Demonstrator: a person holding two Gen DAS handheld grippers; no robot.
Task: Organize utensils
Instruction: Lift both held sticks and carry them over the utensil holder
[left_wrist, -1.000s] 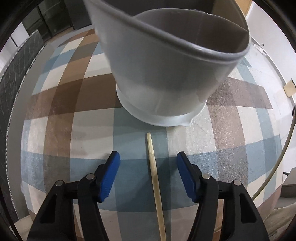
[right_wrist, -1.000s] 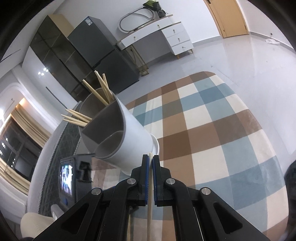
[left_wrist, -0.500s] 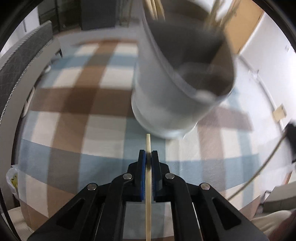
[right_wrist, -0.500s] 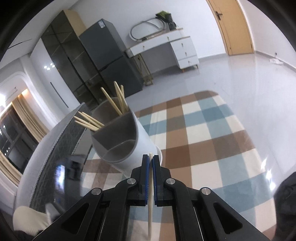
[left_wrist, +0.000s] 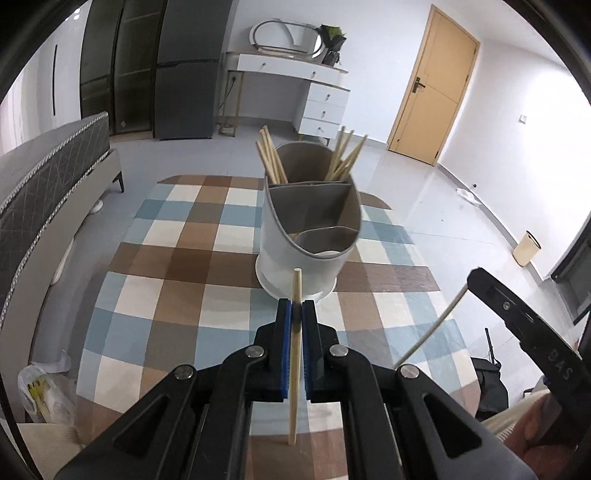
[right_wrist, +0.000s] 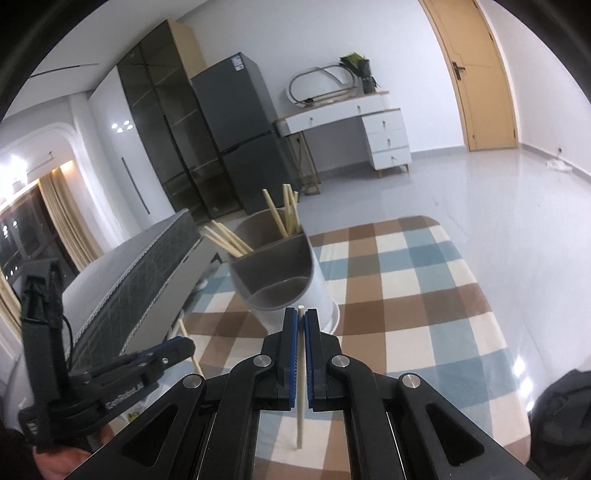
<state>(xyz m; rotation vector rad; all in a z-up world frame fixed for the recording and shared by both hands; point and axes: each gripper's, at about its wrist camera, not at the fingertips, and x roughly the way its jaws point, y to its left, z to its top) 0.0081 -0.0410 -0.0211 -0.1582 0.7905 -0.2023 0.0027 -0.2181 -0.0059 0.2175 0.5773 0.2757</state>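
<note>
On the checked blue, brown and cream cloth covering the bench (left_wrist: 177, 258), a white, round, grey-lined plastic utensil holder (left_wrist: 308, 236) stands upright, split into compartments. Its far compartment already carries two bunches of pale wooden chopsticks (left_wrist: 271, 158), leaning left and right; the nearer compartments look empty from here.

The left claw (left_wrist: 296, 308) is closed tight on one pale wooden chopstick (left_wrist: 294, 354), gripped near its upper end, the long axis running nearly straight away from the camera with the tip pointing at the holder's near wall. The right claw (right_wrist: 301, 317) is likewise clamped on a second, paler chopstick (right_wrist: 300, 376), held the same way, its tip also aimed at the holder.

The holder lies directly ahead of both claws and above the tips, so each stick must probably rise over the near rim before dropping in. Both seem about equally near; the left looks slightly closer. In the right wrist view, the left tool appears at the lower left.
</note>
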